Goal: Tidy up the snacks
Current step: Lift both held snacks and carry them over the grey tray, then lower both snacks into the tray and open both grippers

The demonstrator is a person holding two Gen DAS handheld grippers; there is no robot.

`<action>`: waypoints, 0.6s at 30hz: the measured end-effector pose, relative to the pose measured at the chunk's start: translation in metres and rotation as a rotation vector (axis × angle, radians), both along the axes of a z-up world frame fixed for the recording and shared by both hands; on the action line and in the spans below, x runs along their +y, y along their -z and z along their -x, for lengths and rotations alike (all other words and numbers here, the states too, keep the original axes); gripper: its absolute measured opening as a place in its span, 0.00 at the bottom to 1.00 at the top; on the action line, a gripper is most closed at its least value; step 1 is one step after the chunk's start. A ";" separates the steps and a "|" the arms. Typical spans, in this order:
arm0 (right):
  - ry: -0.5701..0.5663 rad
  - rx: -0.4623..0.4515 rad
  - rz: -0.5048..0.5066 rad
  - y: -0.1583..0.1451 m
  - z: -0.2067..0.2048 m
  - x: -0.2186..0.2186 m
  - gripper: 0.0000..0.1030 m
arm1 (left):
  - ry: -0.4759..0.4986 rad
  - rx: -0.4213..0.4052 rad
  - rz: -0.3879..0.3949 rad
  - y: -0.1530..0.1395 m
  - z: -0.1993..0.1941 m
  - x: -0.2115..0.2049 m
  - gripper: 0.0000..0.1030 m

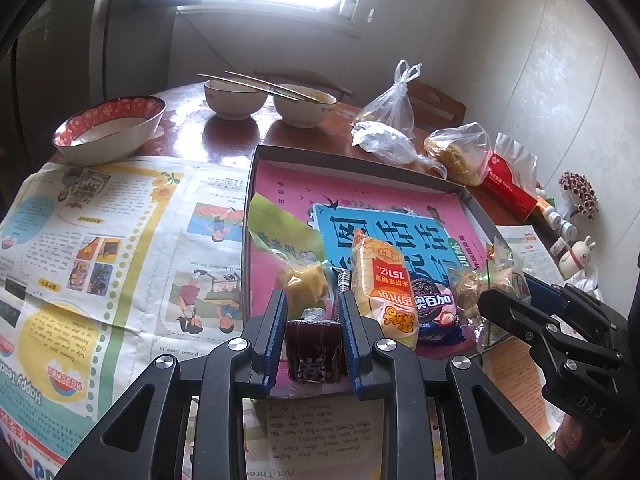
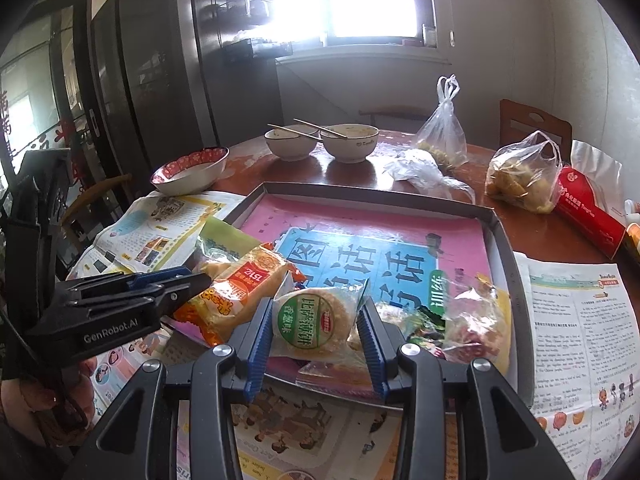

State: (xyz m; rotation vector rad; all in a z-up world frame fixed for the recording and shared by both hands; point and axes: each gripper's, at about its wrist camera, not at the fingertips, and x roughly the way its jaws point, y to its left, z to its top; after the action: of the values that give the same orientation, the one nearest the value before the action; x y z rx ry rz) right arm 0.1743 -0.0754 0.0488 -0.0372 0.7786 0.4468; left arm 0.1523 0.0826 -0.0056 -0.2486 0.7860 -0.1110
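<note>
My left gripper [image 1: 313, 312] is shut on a dark red jelly snack [image 1: 315, 350] over the near edge of the shallow box tray [image 1: 352, 156]. In the tray lie a yellow rice-cracker pack [image 1: 384, 284], a green-topped bag of yellow cakes [image 1: 292, 252], a blue Oreo pack [image 1: 434, 308] and a clear candy bag [image 1: 484, 284]. My right gripper [image 2: 316, 316] is shut on a round biscuit pack with a green label [image 2: 316, 318], above the tray's near edge [image 2: 504, 248]. The rice-cracker pack [image 2: 240, 288] lies left of it, the candy bag [image 2: 472, 316] right.
Newspapers [image 1: 100, 240] cover the near table. Three bowls [image 1: 108, 128] and chopsticks stand at the back. Plastic bags of food [image 2: 524, 176] and a red pack [image 2: 588, 216] lie at the right. Small bottles and a rabbit figure [image 1: 576, 252] stand at the right edge.
</note>
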 end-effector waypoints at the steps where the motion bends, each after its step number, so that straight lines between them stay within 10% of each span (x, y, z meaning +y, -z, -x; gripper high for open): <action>1: -0.003 0.000 0.000 0.000 0.000 0.001 0.41 | 0.001 0.001 -0.004 0.001 0.000 0.000 0.26; 18: -0.088 -0.026 0.047 0.008 0.001 0.028 0.41 | 0.014 0.005 0.000 0.004 -0.001 -0.001 0.26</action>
State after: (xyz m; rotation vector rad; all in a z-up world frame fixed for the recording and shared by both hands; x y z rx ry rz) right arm 0.1736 -0.0474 0.0405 -0.1212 0.7633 0.5104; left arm 0.1533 0.0820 -0.0099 -0.2431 0.7924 -0.1239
